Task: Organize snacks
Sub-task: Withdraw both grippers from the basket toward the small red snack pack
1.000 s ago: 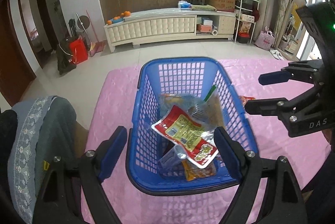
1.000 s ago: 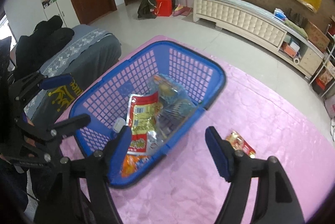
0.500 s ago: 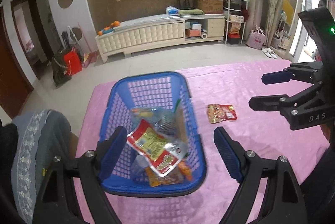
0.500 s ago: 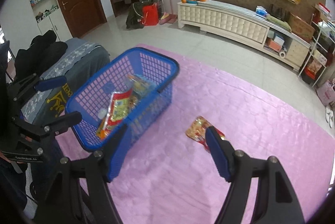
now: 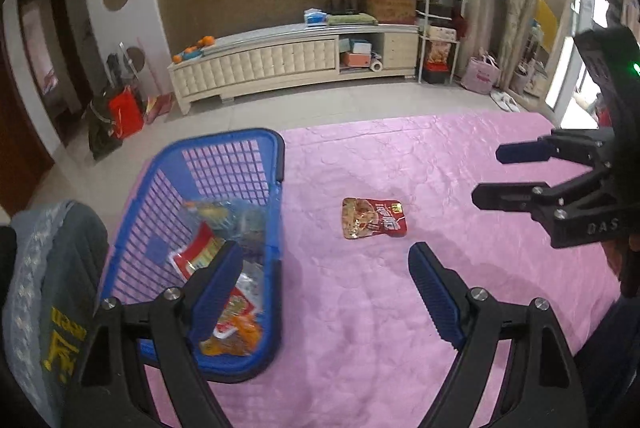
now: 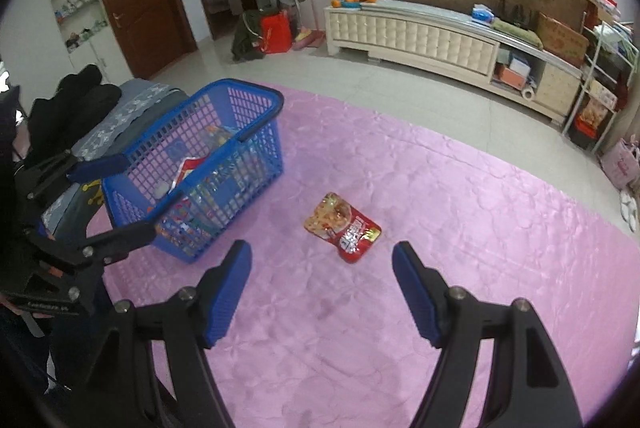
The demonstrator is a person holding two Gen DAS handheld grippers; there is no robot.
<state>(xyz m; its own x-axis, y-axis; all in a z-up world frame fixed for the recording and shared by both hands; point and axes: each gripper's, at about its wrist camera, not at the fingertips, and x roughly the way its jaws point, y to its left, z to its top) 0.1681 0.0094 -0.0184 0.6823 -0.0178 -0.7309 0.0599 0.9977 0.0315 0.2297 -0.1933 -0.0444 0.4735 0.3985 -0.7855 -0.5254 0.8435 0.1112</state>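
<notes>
Pink quilted cloth covers the surface point(image 6: 460, 212), and one red snack packet point(image 6: 343, 227) lies flat on it, alone, near the middle of the right wrist view. In the left wrist view the same packet point(image 5: 374, 218) sits just above centre, at about twelve o'clock from the left gripper point(image 5: 326, 294).

Blue mesh basket point(image 6: 224, 132) stands at ten o'clock from the packet in the right wrist view, near it but clearly apart. It already carries a heap of snack packets point(image 5: 218, 260), red, orange and clear wrappers piled together, with its handle folded across the top.

Now the right gripper point(image 6: 322, 288): jaws spread wide, nothing between the blue pads, hanging above the cloth with the red packet at twelve o'clock just beyond its tips. It also shows at three o'clock in the left wrist view point(image 5: 490, 174), empty there too.

The left gripper is released as well, its jaws wide with only cloth between them. Its left pad overlaps the basket's near corner in the picture; whether it touches the basket I cannot tell.

At nine o'clock, beside the basket, a grey cushioned seat point(image 6: 132, 104) carries dark clothing point(image 6: 76, 96).
</notes>
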